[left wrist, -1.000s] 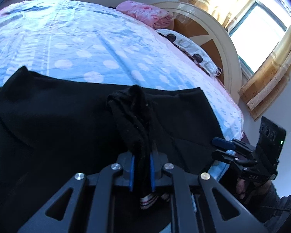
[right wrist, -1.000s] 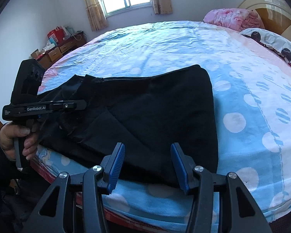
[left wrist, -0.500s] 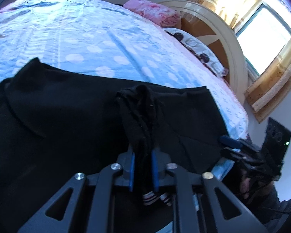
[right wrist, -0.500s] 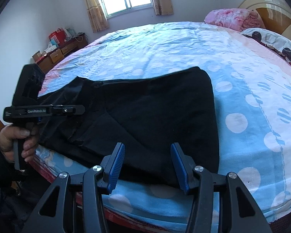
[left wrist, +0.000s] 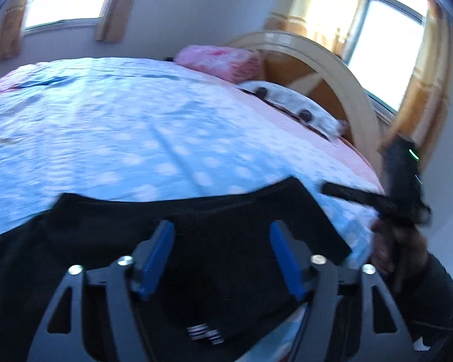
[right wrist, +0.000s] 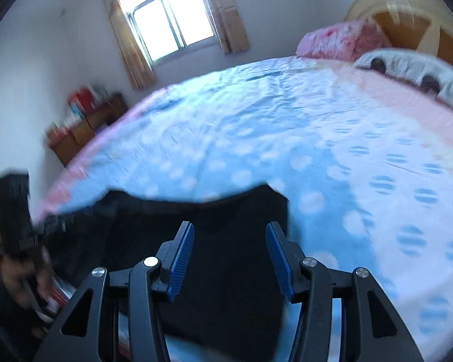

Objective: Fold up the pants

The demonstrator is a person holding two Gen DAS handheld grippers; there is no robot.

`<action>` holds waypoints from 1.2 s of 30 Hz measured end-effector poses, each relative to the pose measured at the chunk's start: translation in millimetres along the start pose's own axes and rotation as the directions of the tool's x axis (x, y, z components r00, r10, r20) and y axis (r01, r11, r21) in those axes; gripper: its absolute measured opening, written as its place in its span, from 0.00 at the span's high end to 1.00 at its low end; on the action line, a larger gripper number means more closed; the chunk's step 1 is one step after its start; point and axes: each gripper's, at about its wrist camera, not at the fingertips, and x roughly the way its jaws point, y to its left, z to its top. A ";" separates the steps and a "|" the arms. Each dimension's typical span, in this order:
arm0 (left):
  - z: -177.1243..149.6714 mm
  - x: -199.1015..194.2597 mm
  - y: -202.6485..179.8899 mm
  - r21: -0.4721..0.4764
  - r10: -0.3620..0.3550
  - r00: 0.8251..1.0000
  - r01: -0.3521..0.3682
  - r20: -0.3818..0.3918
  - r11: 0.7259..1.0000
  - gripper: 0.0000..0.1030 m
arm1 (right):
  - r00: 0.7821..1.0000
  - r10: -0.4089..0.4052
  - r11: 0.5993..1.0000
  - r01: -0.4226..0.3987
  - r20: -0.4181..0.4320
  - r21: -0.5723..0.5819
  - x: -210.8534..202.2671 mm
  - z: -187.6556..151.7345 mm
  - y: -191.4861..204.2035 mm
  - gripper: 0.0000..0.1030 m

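The black pants (left wrist: 232, 211) lie flat along the near edge of the bed, with a white striped label (left wrist: 205, 335) at the closest fold. My left gripper (left wrist: 222, 229) hovers just above them; its jaws are opening and nothing is between the blue pads (left wrist: 158, 259). In the right wrist view the pants (right wrist: 226, 208) spread below my right gripper (right wrist: 229, 229), which stands open and empty above them. Each gripper shows blurred in the other's view: the right gripper (left wrist: 347, 193) held by a hand (left wrist: 398, 256), the left gripper (right wrist: 54, 221) at the left.
The bed sheet (right wrist: 256, 138), blue with pale dots, stretches far beyond the pants. A pink pillow (left wrist: 220, 60), a patterned pillow (left wrist: 293, 105) and the curved headboard (left wrist: 347, 90) lie at the far end. A wooden cabinet (right wrist: 84, 126) stands by the window wall.
The left gripper let go of the bunched black cloth, its jaws spread apart, and it lifted. The right gripper stayed open and also rose and shifted. Both views now blur.
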 end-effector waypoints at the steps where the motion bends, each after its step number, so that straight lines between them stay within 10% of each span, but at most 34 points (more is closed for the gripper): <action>1: -0.7 6.4 -4.7 0.013 0.001 1.000 -0.001 -0.016 1.000 0.32 | 1.000 0.015 1.000 -0.015 -0.024 0.015 9.6 6.2 -2.1 0.50; 10: -25.7 51.4 -1.4 0.037 0.041 0.989 -0.036 -0.141 0.999 0.32 | 0.987 0.039 0.997 -0.027 -0.158 0.079 74.2 17.9 -27.2 0.50; 17: -31.2 33.4 -2.0 0.002 0.016 0.993 -0.016 -0.116 1.000 0.28 | 0.997 0.032 0.998 -0.028 -0.077 0.052 13.9 1.7 -9.2 0.50; 26: -50.9 37.7 -14.3 0.083 0.070 0.991 -0.061 -0.116 0.995 0.25 | 0.979 0.011 1.000 -0.015 -0.203 -0.020 -11.0 -80.6 0.7 0.50; 36: -56.9 4.2 6.9 0.006 0.093 0.993 -0.093 -0.076 0.996 0.25 | 0.986 0.062 0.997 -0.067 -0.154 -0.026 -13.2 -52.9 34.2 0.50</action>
